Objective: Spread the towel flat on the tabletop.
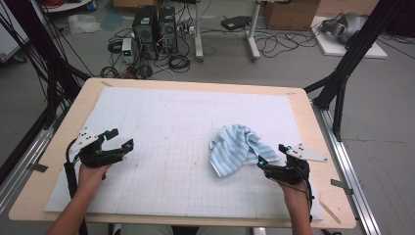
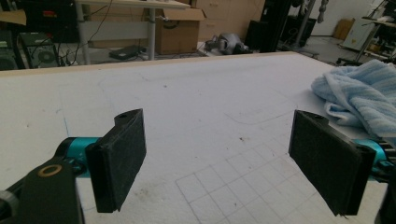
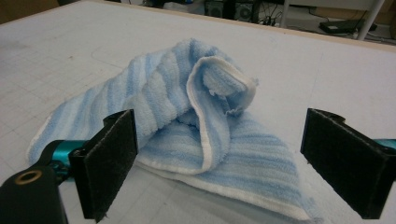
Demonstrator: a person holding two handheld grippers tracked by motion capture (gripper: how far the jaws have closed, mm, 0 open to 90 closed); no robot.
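Note:
A crumpled light-blue striped towel point(image 1: 237, 148) lies on the white gridded mat point(image 1: 171, 127), right of centre. My right gripper point(image 1: 272, 155) is open just at the towel's near right edge, jaws wide apart. In the right gripper view the towel point(image 3: 196, 126) spreads in front of the gripper point(image 3: 229, 168), with its white hem between the black pads point(image 3: 109, 158) but untouched. My left gripper point(image 1: 120, 139) is open over bare mat at the left, far from the towel. From the left gripper point(image 2: 224, 163), the towel point(image 2: 359, 93) shows at the far right.
The mat covers a wooden table point(image 1: 73, 112) whose edges show all around. Beyond the far edge, on the floor, stand computer towers point(image 1: 154, 27), cables, table legs and cardboard boxes point(image 1: 288, 14). Black frame posts point(image 1: 342, 73) rise at both sides.

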